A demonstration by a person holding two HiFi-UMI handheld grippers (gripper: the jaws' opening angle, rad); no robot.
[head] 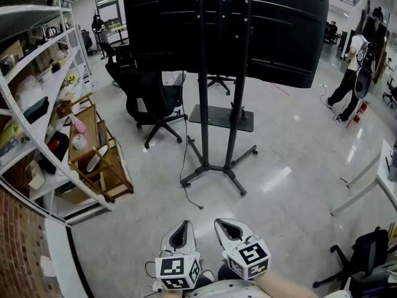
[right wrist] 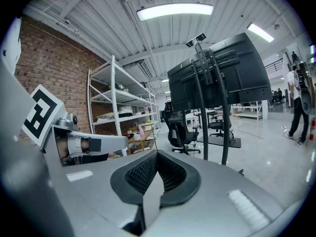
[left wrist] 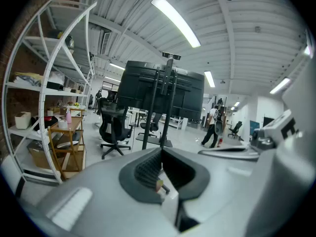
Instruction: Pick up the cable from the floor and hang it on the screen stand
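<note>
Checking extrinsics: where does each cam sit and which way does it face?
Head view: on the head, facing down at floor and stand; left gripper and right gripper at bottom.
Left gripper view: on left gripper, along its shut jaws toward stand; right gripper at right.
Right gripper view: on right gripper, along its shut jaws toward stand; left gripper at left.
Shared: stand, chair, shelf in all three.

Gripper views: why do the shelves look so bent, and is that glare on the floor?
Left gripper view: wide-angle lens bows the white shelf, corners dark. Right gripper view: ceiling light blows out white. Head view: lamps reflect as glare on the glossy floor.
</note>
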